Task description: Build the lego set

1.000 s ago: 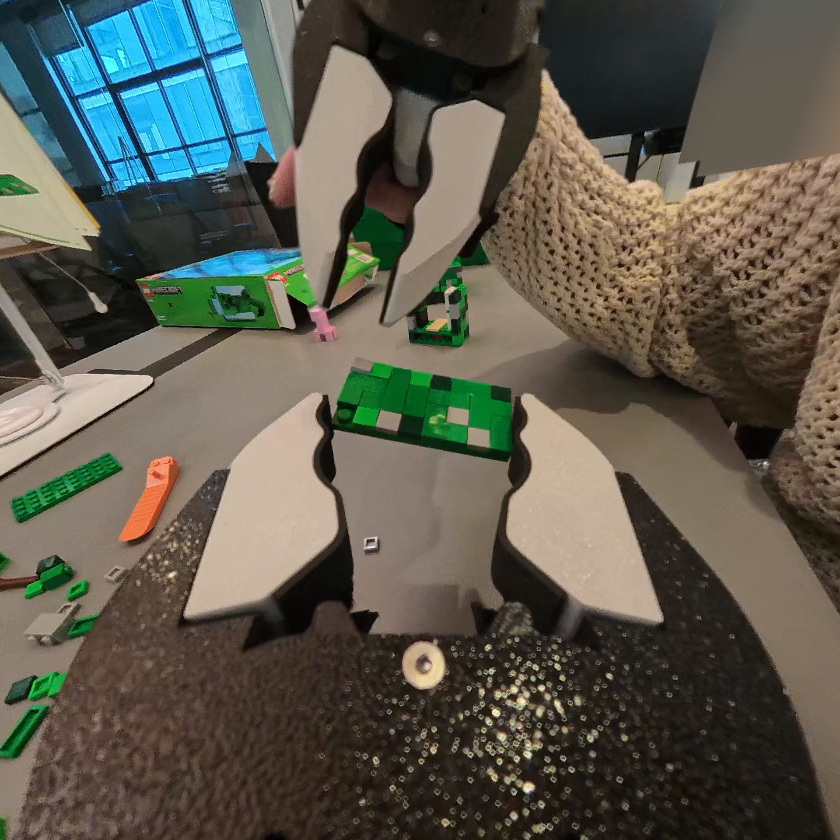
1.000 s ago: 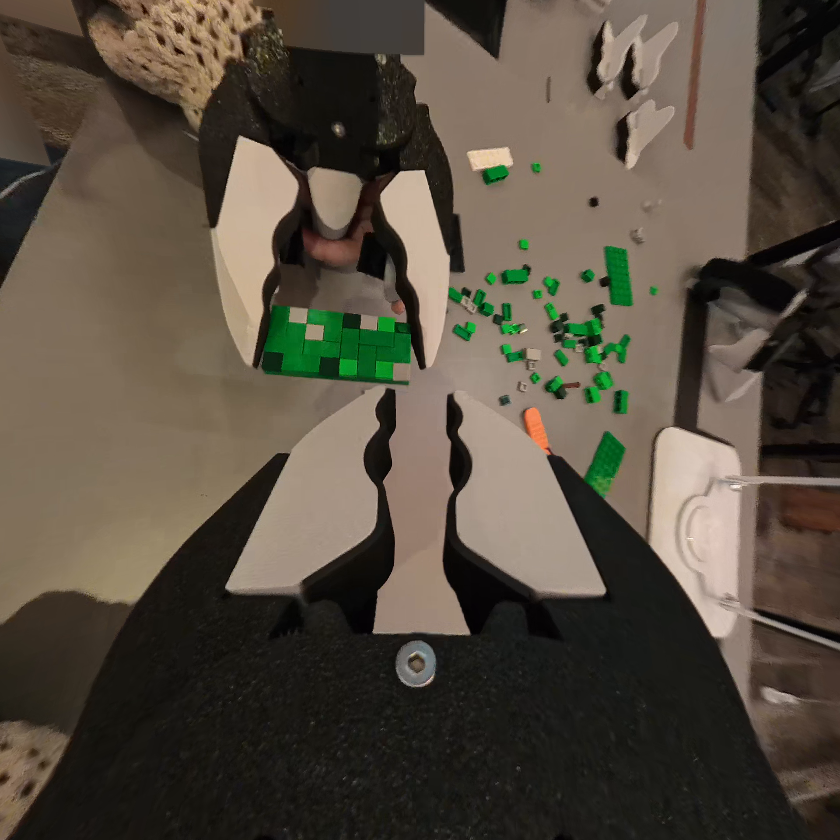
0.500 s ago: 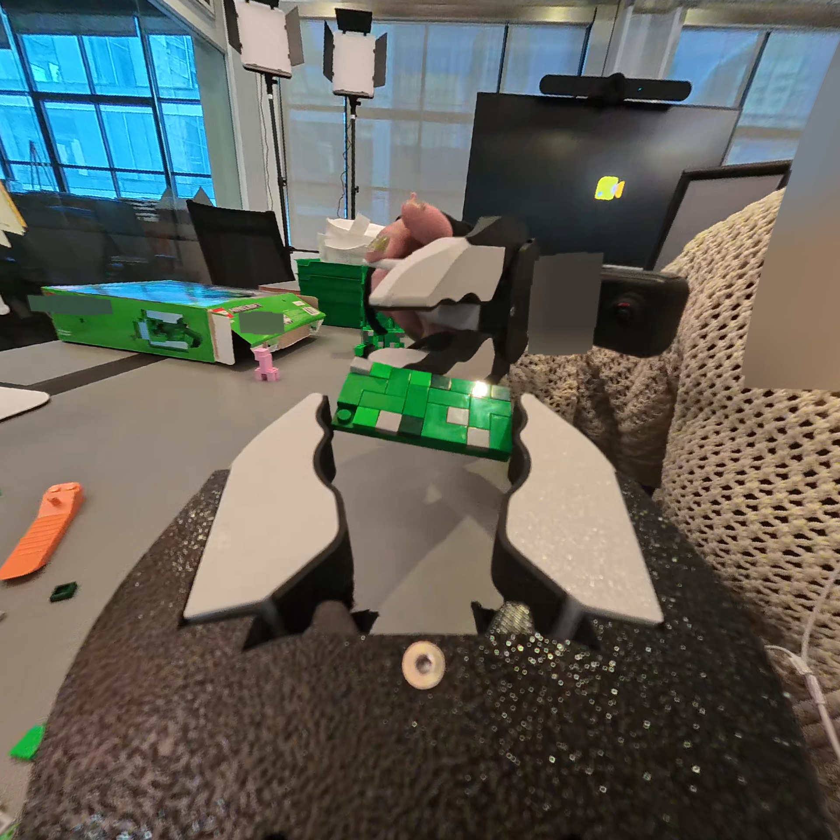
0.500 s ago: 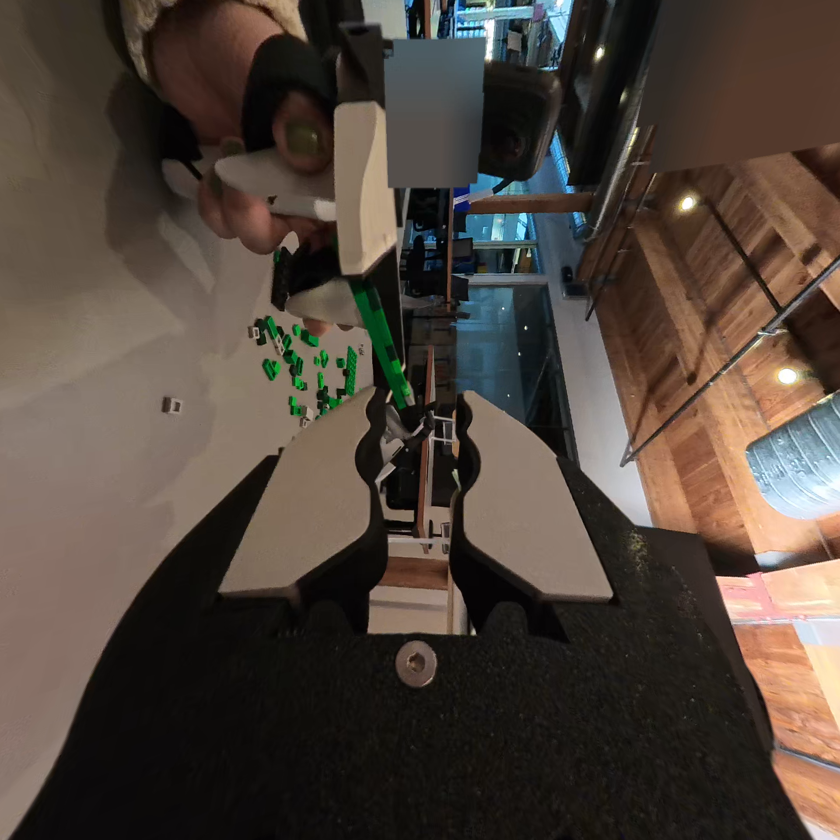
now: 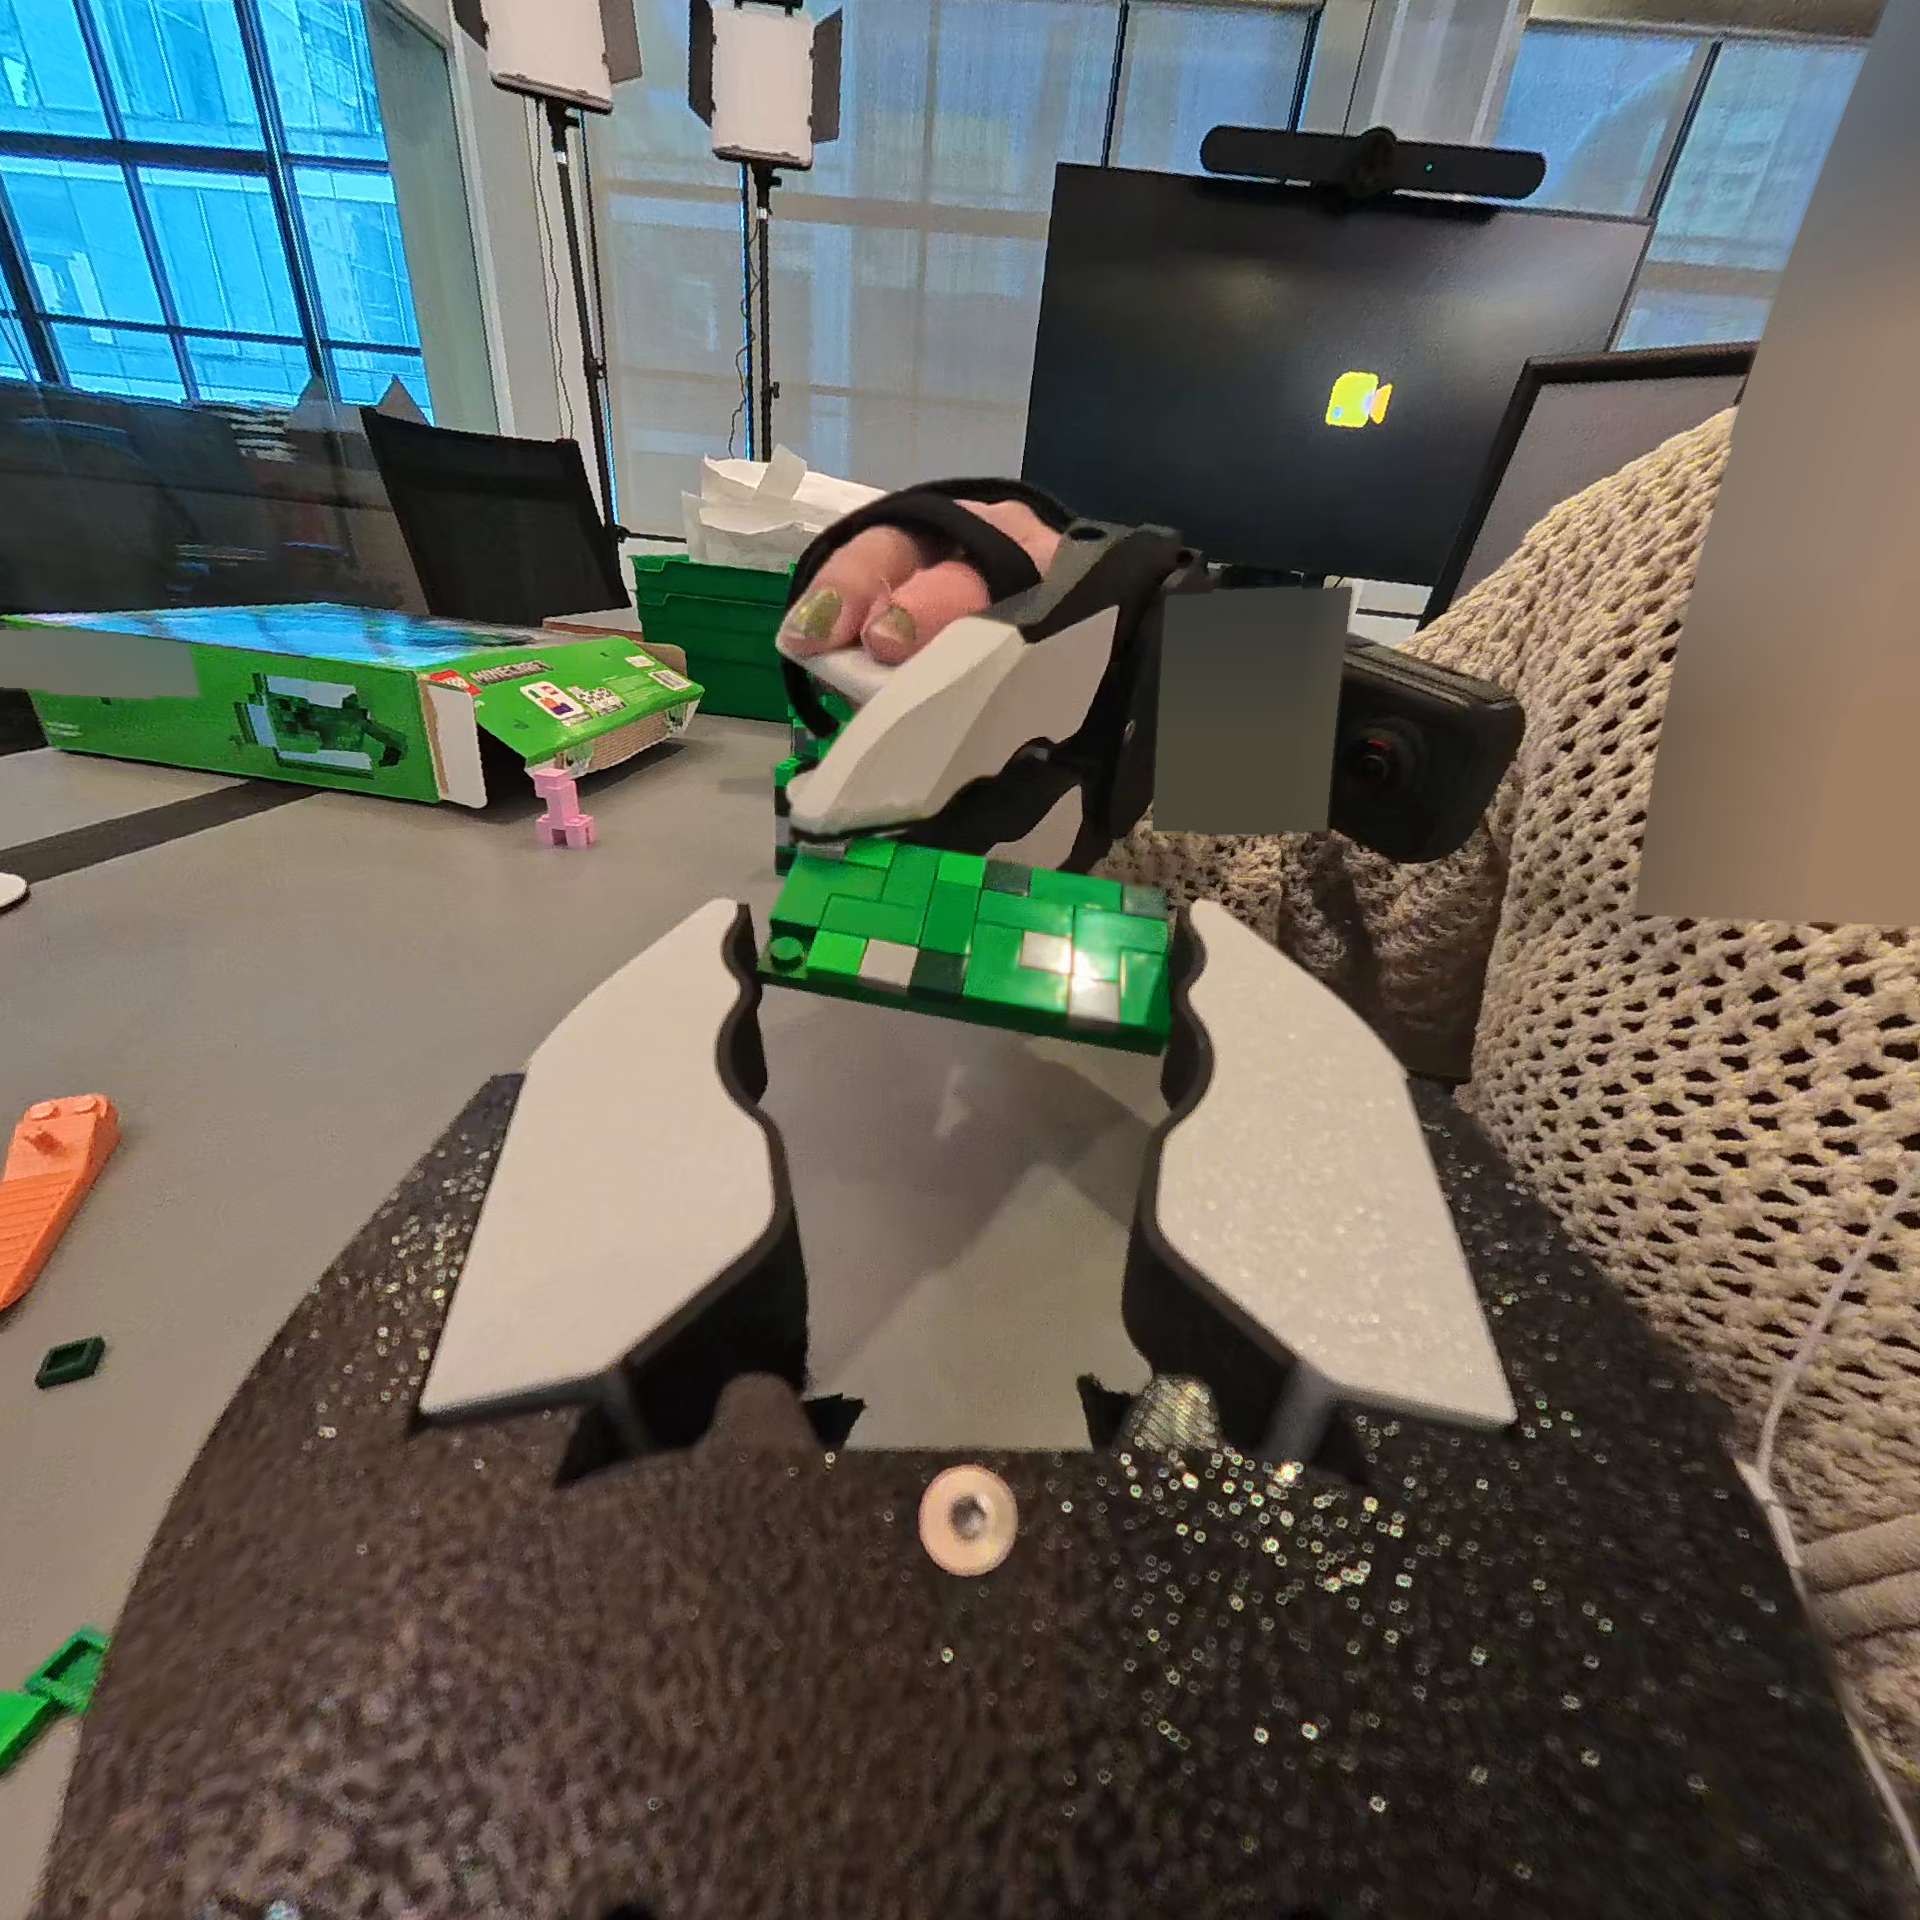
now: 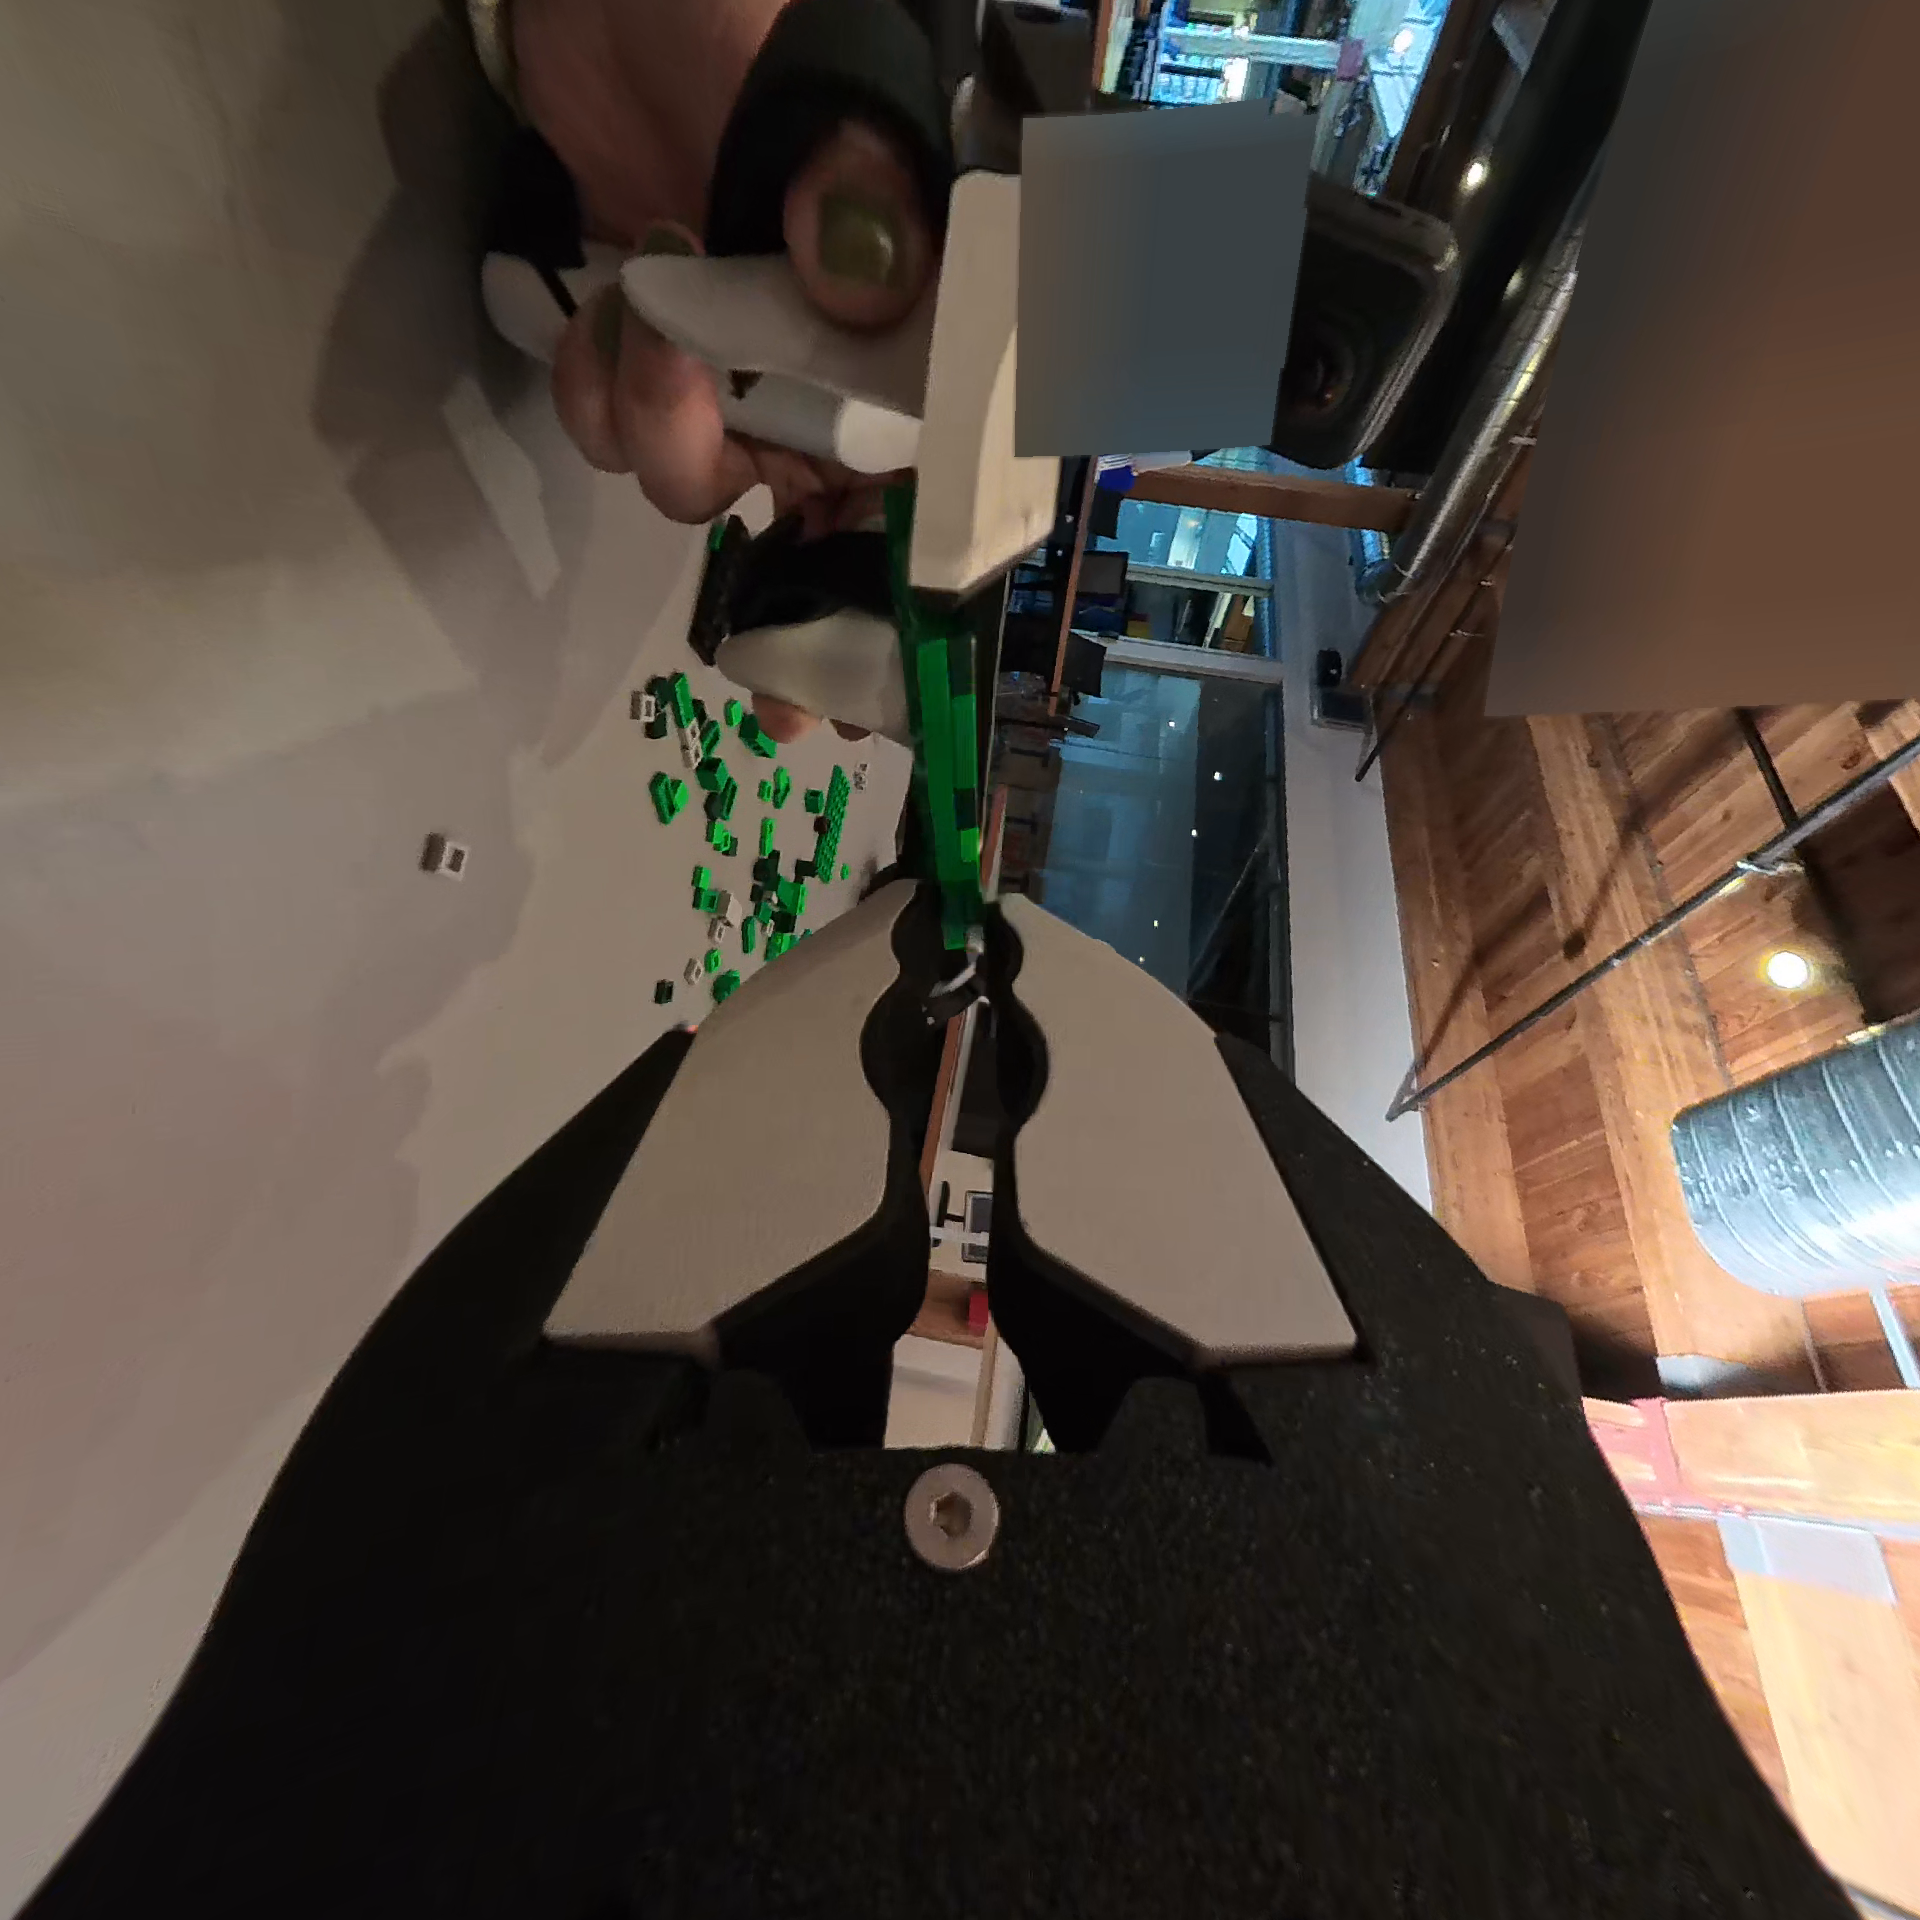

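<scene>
My left gripper point(image 5: 964, 916) is shut on a flat green plate point(image 5: 966, 951) covered with green, dark green and grey tiles. It grips the plate by its two short ends and holds it a little above the grey table point(image 5: 312, 987). My right gripper point(image 6: 961, 914) is turned on its side and shut on the plate's far left corner, where a grey tile sits. The plate shows edge-on in the right wrist view point(image 6: 940, 727). The right gripper also shows in the left wrist view point(image 5: 816, 821), held by a hand.
An open green set box point(image 5: 312, 696) and a pink figure point(image 5: 561, 810) lie at the back left. An orange brick separator point(image 5: 52, 1174) is at the left. Loose green pieces point(image 6: 748, 810) and a grey tile point(image 6: 445, 854) lie on the table. A knitted sleeve point(image 5: 1610, 935) is at the right. Left tips and right tips are each some 20 cm from the orange brick separator point(image 5: 52, 1174).
My right gripper turned onto its side, moved onto the plate's far left corner and closed on it. My left gripper tilted up, keeping its hold on the plate.
</scene>
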`<action>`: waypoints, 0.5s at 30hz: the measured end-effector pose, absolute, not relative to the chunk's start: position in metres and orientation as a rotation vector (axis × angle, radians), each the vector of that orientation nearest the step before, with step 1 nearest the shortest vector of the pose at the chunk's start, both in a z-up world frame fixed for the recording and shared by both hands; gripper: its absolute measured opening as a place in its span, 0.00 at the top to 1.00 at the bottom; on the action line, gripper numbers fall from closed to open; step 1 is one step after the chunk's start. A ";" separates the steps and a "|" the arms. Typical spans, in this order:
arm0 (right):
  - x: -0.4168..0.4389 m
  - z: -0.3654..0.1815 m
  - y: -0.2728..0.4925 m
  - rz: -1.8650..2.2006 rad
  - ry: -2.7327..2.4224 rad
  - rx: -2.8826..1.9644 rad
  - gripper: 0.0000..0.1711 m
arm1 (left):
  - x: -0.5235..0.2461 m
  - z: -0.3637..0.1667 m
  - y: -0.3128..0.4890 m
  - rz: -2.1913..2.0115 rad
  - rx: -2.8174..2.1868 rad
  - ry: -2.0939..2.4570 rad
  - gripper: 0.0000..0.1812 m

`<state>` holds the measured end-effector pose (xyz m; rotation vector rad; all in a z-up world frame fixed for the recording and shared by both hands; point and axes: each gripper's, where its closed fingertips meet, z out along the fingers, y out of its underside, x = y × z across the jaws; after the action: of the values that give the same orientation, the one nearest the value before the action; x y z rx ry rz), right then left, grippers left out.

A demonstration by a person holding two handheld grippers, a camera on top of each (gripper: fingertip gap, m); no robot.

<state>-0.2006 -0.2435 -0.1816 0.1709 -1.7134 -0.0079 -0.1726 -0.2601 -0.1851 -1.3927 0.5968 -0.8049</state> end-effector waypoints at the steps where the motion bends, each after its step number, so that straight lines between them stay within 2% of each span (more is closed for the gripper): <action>1: -0.200 -0.182 -0.243 -0.016 -1.724 0.182 0.96 | -0.172 -0.186 -0.260 -0.810 -1.396 0.600 0.59; 10: -0.198 -0.189 -0.239 -0.047 -1.823 0.139 0.96 | -0.170 -0.190 -0.258 -0.807 -1.438 0.600 0.58; 13: -0.199 -0.195 -0.235 0.044 -1.877 0.034 0.96 | -0.182 -0.191 -0.251 -0.528 -1.428 0.634 0.52; 15: -0.200 -0.194 -0.230 0.098 -1.886 -0.035 0.96 | -0.187 -0.192 -0.248 -0.353 -1.424 0.678 0.52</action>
<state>-0.2000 -0.2302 -0.1942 -0.0349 -1.8860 0.0984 -0.1871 -0.2485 -0.1918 -1.4238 0.6777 -0.3527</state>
